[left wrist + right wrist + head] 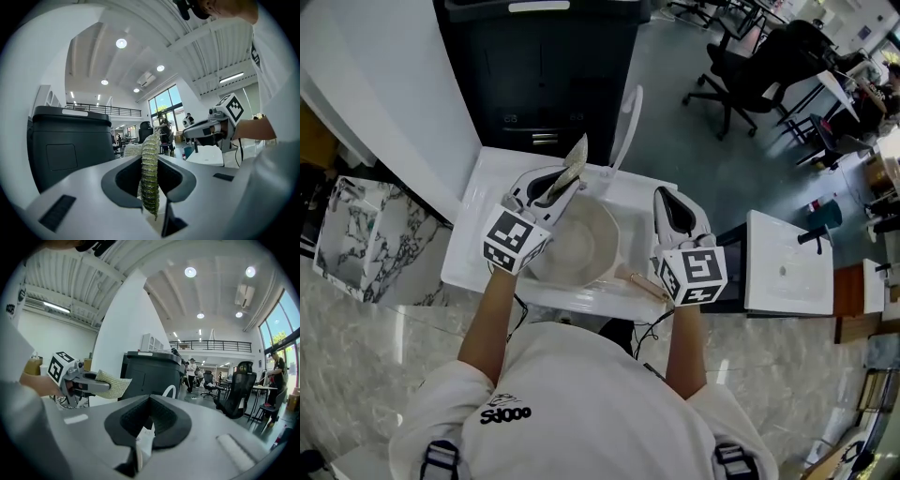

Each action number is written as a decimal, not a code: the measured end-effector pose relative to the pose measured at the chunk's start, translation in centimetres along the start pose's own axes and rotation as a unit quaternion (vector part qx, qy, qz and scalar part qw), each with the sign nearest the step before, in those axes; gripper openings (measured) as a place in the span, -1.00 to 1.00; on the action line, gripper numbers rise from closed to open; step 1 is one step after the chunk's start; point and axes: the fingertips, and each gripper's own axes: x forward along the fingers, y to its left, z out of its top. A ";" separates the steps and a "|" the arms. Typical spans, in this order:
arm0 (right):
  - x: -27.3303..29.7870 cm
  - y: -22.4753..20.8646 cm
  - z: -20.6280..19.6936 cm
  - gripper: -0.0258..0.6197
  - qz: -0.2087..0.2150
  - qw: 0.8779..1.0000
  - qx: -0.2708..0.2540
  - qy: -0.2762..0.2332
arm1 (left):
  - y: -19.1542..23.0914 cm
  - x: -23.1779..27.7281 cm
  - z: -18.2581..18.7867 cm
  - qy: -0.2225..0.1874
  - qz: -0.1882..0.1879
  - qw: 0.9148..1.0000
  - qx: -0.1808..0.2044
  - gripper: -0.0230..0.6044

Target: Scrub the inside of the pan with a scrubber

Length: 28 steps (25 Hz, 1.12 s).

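A pale round pan (581, 246) sits in the white sink (473, 220), its wooden handle (636, 280) pointing right. My left gripper (567, 180) hovers over the pan's left side, raised and shut on a flat yellow-green scrubber (575, 157). In the left gripper view the scrubber (150, 173) stands edge-on between the jaws. My right gripper (672, 202) is held above the pan's right side and handle, with its jaws together and nothing gripped (149, 420). From the right gripper view I see the left gripper (86, 386) and the scrubber (113, 383) level in the air.
A white faucet (626, 122) rises behind the sink. A tall black bin (544, 66) stands beyond it. A second white basin (787, 267) lies to the right. Office chairs (741, 75) and desks fill the far right. A marble-patterned box (356, 234) is at left.
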 end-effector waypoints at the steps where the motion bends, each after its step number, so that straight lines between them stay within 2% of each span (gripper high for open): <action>1: 0.1 0.1 0.1 -0.89 0.001 1.000 0.000 0.001 | 0.1 0.0 0.0 0.001 0.001 1.000 0.000 -0.70; 15: 1.8 0.9 -0.5 -0.89 0.008 0.999 -0.017 0.026 | 0.4 1.2 -0.1 0.006 -0.016 1.000 0.010 -0.70; 28: 2.1 0.7 0.1 -0.89 0.004 0.999 -0.024 0.025 | 0.7 1.2 1.5 -0.002 -0.022 0.999 0.023 -0.70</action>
